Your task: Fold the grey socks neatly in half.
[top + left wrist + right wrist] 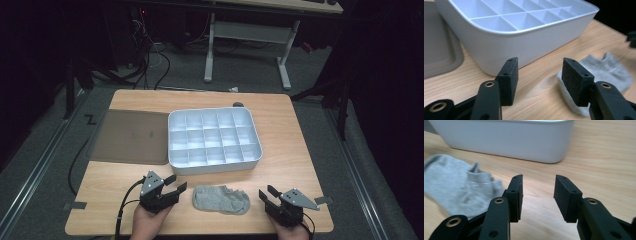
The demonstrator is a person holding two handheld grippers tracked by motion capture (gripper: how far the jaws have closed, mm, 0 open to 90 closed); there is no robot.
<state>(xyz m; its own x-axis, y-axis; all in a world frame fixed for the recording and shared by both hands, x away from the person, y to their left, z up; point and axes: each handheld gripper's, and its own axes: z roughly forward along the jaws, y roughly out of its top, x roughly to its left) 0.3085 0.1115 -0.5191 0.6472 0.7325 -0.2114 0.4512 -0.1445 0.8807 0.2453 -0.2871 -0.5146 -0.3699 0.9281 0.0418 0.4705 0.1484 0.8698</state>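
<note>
A grey sock lies flat near the table's front edge, between the two grippers. My left gripper rests on the wood to the sock's left, open with nothing between its pads. In the left gripper view the sock lies beyond the right jaw. My right gripper sits to the sock's right, also open and empty. The right gripper view has the sock at the left, past the left jaw. A white divided tray with several empty compartments stands behind the sock.
A flat brown lid lies left of the tray. The tray's near wall stands close ahead of the left gripper, and its wall crosses the far side of the right gripper view. Bare wood lies right of the tray.
</note>
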